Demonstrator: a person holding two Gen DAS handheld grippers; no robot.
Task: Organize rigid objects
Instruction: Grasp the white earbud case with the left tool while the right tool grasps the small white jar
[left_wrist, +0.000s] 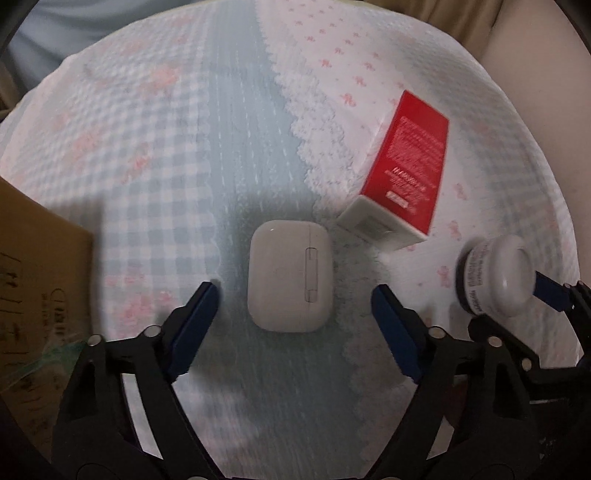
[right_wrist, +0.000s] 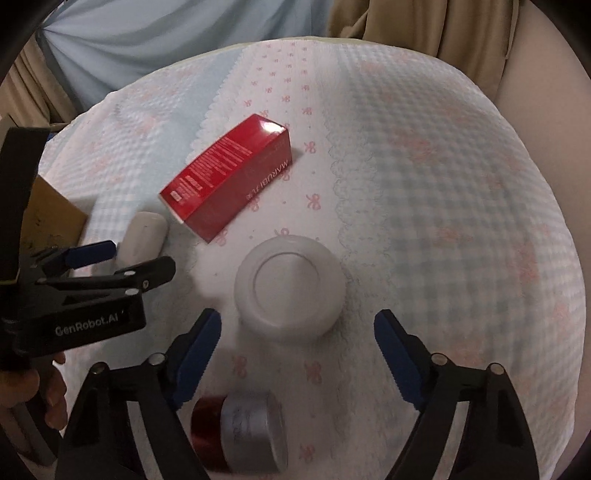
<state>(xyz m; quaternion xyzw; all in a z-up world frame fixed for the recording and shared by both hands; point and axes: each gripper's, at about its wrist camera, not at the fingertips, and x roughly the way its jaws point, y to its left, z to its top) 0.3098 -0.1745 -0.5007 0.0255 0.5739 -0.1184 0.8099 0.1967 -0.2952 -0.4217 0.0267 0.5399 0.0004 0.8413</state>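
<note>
Your left gripper (left_wrist: 293, 291) straddles the white earbud case (left_wrist: 290, 275), jaws apart, untouching; right gripper (right_wrist: 297, 325) likewise around the white jar (right_wrist: 290, 286); only its view shows the silver-red jar (right_wrist: 240, 430)

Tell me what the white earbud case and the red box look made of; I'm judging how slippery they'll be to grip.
Earbud case: likely hard plastic, smooth and glossy, going by its small highlight and rounded moulded edges. Red box: apparently coated cardboard with sharp folded edges, printed text and a sheen.

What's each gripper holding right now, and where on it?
Nothing held. Left gripper jaws straddle the white earbud case without touching; right gripper jaws flank the white jar, gaps visible.
</note>
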